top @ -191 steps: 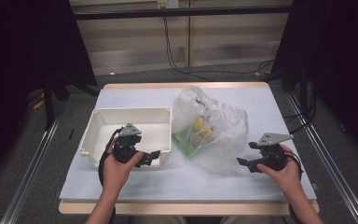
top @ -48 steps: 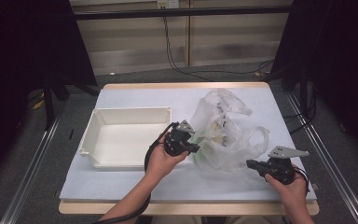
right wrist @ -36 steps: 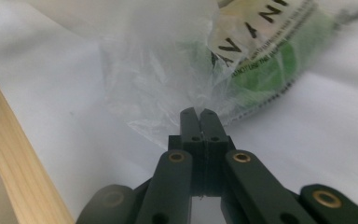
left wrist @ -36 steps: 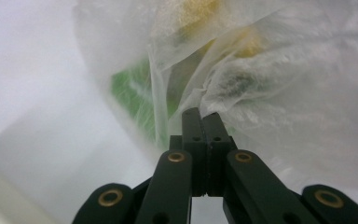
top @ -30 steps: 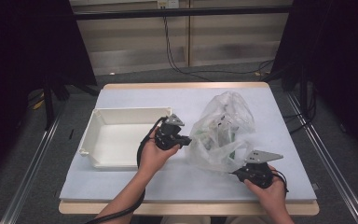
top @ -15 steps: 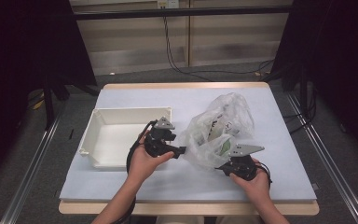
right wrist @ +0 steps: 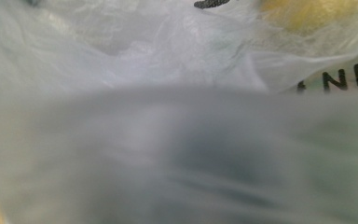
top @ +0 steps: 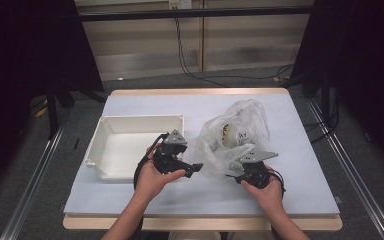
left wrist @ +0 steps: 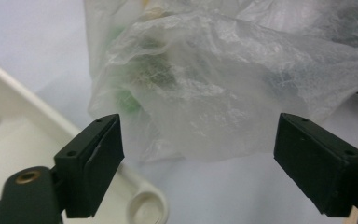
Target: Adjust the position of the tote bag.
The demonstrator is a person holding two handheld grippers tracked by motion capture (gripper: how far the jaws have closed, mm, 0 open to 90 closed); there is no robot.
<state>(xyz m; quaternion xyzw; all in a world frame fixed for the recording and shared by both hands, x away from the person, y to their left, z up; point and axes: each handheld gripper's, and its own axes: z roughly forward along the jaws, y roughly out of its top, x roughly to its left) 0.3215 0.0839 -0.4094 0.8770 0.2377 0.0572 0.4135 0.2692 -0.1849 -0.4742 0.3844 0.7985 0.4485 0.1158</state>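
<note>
Crumpled clear plastic bag [top: 235,137] with packaged items inside sits on pale blue table [top: 145,102], just right of white rectangular plastic tray [top: 130,145]. Left gripper [top: 192,169] at tray's near right corner, jaws just been opening, now spread wide, nothing between them, bag just ahead. Right gripper [top: 234,172] clenched on bag's near edge, film covering its camera.
</note>
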